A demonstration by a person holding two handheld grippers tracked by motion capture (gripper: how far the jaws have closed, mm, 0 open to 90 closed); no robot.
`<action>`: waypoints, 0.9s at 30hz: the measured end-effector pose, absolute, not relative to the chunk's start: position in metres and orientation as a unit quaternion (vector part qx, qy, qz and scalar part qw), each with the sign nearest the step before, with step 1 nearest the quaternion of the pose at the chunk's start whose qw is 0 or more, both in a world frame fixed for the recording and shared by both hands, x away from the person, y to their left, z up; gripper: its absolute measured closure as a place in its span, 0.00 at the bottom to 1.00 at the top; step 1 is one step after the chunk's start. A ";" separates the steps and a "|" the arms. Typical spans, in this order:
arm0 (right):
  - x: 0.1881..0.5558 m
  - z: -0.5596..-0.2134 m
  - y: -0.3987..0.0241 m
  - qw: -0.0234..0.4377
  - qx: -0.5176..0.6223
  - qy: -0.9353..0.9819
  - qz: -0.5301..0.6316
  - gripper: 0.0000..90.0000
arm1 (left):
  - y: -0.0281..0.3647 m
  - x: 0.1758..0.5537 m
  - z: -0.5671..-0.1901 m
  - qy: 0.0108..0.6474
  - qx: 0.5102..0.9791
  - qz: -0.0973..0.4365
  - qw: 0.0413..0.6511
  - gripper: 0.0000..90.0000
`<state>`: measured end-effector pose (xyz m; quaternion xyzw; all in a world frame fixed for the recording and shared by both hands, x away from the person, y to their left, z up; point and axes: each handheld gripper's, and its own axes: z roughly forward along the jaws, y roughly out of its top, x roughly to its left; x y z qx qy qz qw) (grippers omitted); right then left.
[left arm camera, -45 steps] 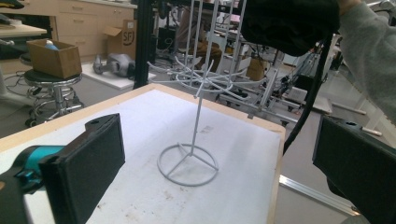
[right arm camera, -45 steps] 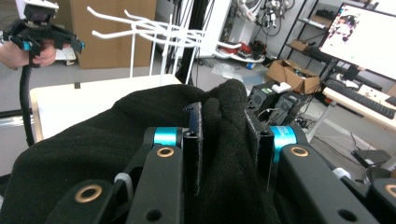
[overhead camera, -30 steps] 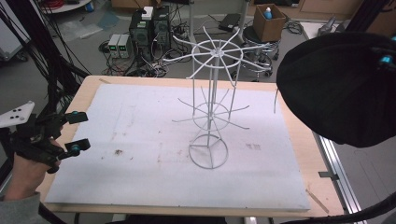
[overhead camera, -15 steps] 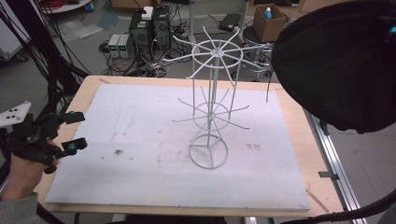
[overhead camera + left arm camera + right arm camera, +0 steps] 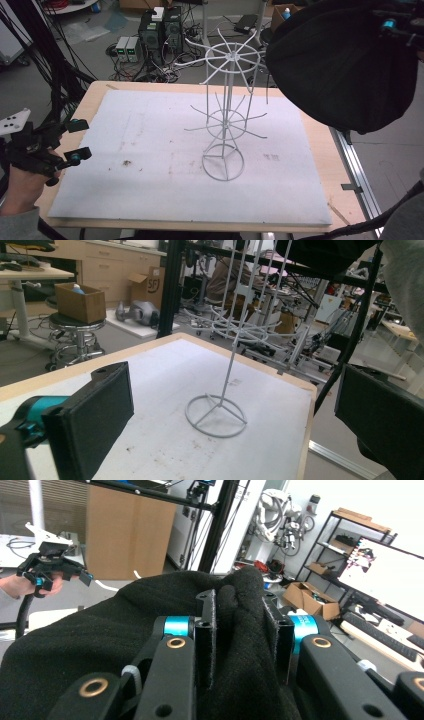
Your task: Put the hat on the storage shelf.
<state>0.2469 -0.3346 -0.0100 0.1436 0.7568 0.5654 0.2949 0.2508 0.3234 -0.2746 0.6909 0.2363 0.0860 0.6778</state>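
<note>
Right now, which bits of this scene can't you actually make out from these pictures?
- High view: the black cloth covers most of the right gripper, and the top edge cuts both off.
- Right gripper view: the cloth bunched between the jaws blocks the table below.
- Left gripper view: the top edge cuts off the top of the white wire rack; the left gripper has one jaw cut by the right edge.
- High view: dark specks on the white mat are too small to identify.
</note>
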 end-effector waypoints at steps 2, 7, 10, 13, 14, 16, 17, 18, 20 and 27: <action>0.249 -0.012 -0.331 0.295 0.142 0.757 0.565 0.81 | 0.324 0.250 -0.274 0.236 0.690 0.088 0.679 0.03; 0.251 -0.016 -0.328 0.291 0.142 0.759 0.565 0.81 | 0.325 0.250 -0.274 0.238 0.690 0.088 0.678 0.03; 0.252 -0.022 -0.327 0.288 0.144 0.762 0.561 0.80 | 0.324 0.250 -0.274 0.237 0.690 0.088 0.678 0.03; 0.253 -0.030 -0.329 0.285 0.145 0.760 0.566 0.80 | 0.323 0.250 -0.275 0.237 0.692 0.087 0.676 0.03; 0.253 -0.030 -0.329 0.285 0.145 0.760 0.566 0.80 | 0.322 0.251 -0.275 0.238 0.692 0.086 0.676 0.03; 0.253 -0.034 -0.331 0.281 0.149 0.758 0.569 0.80 | 0.321 0.251 -0.276 0.238 0.693 0.086 0.675 0.03; 0.253 -0.037 -0.332 0.280 0.148 0.757 0.572 0.80 | 0.321 0.251 -0.276 0.237 0.694 0.086 0.674 0.03; 0.253 -0.040 -0.334 0.278 0.148 0.756 0.574 0.80 | 0.320 0.251 -0.276 0.237 0.694 0.086 0.674 0.03; 0.252 -0.043 -0.335 0.270 0.151 0.756 0.576 0.80 | 0.320 0.251 -0.276 0.236 0.695 0.085 0.674 0.03; 0.254 -0.061 -0.339 0.245 0.147 0.762 0.581 0.79 | 0.317 0.251 -0.277 0.236 0.697 0.085 0.672 0.03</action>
